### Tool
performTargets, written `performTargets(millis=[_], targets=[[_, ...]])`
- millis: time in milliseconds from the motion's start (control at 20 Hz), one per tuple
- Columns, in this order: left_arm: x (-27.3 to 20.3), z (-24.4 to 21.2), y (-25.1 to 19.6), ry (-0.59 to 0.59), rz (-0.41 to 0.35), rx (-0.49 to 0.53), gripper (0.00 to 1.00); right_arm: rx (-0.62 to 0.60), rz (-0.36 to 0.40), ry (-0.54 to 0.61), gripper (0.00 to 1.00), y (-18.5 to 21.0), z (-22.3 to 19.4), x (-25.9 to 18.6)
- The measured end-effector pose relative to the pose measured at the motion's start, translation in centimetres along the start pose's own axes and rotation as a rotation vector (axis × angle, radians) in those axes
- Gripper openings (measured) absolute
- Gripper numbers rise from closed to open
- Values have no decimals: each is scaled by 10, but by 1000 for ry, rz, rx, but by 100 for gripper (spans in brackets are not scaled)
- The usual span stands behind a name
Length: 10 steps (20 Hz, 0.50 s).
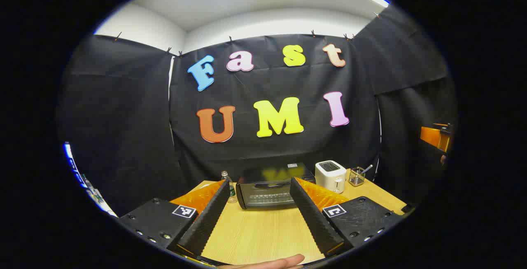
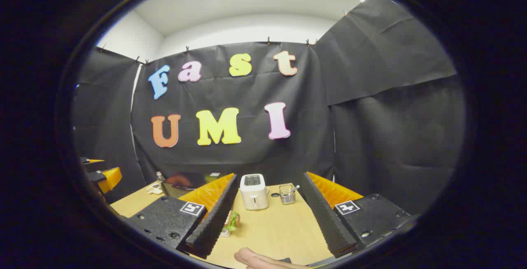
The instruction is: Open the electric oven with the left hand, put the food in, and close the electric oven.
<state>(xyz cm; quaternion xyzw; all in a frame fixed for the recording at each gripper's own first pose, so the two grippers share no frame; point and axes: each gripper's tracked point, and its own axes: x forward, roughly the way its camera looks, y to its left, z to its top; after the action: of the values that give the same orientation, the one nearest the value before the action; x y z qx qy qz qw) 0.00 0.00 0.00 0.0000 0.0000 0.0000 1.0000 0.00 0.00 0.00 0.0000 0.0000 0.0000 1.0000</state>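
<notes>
The black electric oven [image 1: 269,186] stands at the back of the wooden table [image 1: 263,232], its glass door closed. My left gripper [image 1: 259,215] hangs open in front of it, some way short, with nothing between its fingers. In the right gripper view the oven [image 2: 181,183] shows at the left, partly hidden behind a finger. The food, a sandwich with green lettuce [image 2: 232,221], lies on the table [image 2: 271,228] right beside the left finger of my open right gripper [image 2: 267,219]. The left gripper [image 2: 103,176] shows at the far left edge of that view.
A white toaster [image 1: 330,176] [image 2: 254,191] stands right of the oven. A small glass holder with a utensil [image 1: 357,176] [image 2: 287,193] sits further right. A clear bottle [image 1: 227,182] stands left of the oven. A fingertip [image 1: 271,263] shows at the bottom edge.
</notes>
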Motion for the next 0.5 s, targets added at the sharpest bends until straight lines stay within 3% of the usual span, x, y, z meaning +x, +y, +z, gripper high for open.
performTargets(millis=[50, 100, 200, 250, 300, 350, 500], targets=[[-8, 4, 9, -9, -3, -18, 88, 3, -4, -10, 90, 2, 4, -8], [-14, 8, 16, -21, -3, -26, 96, 3, -6, -30, 90, 8, 14, -19], [-25, 14, 27, -41, 3, -27, 95, -21, -12, -54, 90, 14, 25, -34], [-29, 18, 32, -54, 6, -30, 95, -34, -7, -63, 100, 19, 29, -41], [-31, 22, 34, -65, 6, -32, 95, -44, -5, -70, 90, 24, 33, -48], [-33, 25, 36, -68, 6, -34, 95, -50, -3, -73, 100, 27, 34, -52], [-39, 23, 30, -66, -22, -53, 95, -66, 12, -68, 100, 34, 33, -62]])
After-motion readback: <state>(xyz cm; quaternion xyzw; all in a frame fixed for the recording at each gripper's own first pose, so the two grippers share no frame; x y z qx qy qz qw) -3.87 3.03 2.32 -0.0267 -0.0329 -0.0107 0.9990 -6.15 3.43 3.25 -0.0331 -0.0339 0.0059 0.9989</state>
